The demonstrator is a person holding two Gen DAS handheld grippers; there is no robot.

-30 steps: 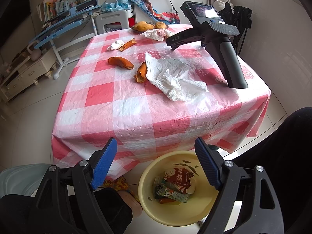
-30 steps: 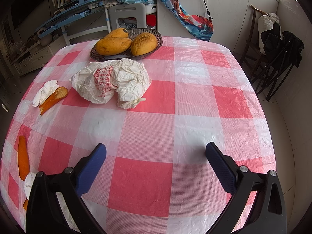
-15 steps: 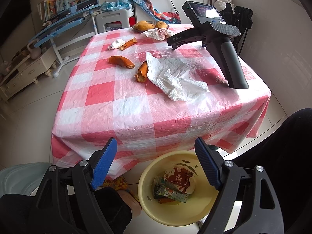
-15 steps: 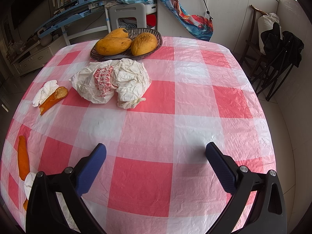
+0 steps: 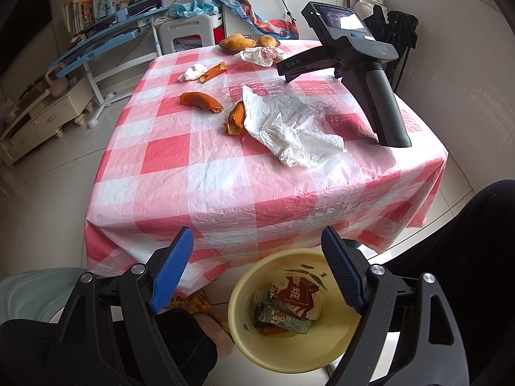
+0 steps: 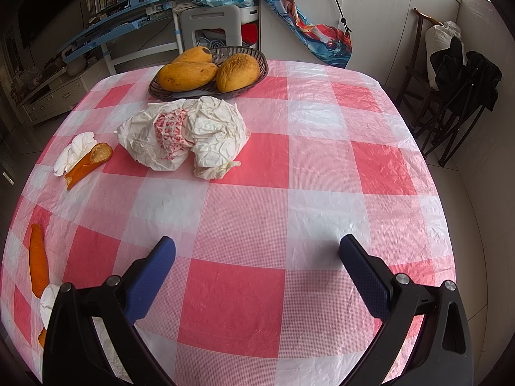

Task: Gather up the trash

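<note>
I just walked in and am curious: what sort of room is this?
Probably a lived-in home room: a table with a checked tablecloth, a basket of mangoes, a study desk with books.

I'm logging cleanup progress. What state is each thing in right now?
Left hand-held gripper: open, empty, above the bin.
Right hand-held gripper: open, empty, over the table.
Bin: on the floor, holding wrappers.
Crumpled paper: lying on the table.
Peel: on the table.
Wrapper: crumpled beside the fruit basket.

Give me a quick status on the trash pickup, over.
Both grippers open, empty: left gripper above yellow bin, right gripper over table. Crumpled wrapper, peels uncollected. Nothing blocking.
</note>
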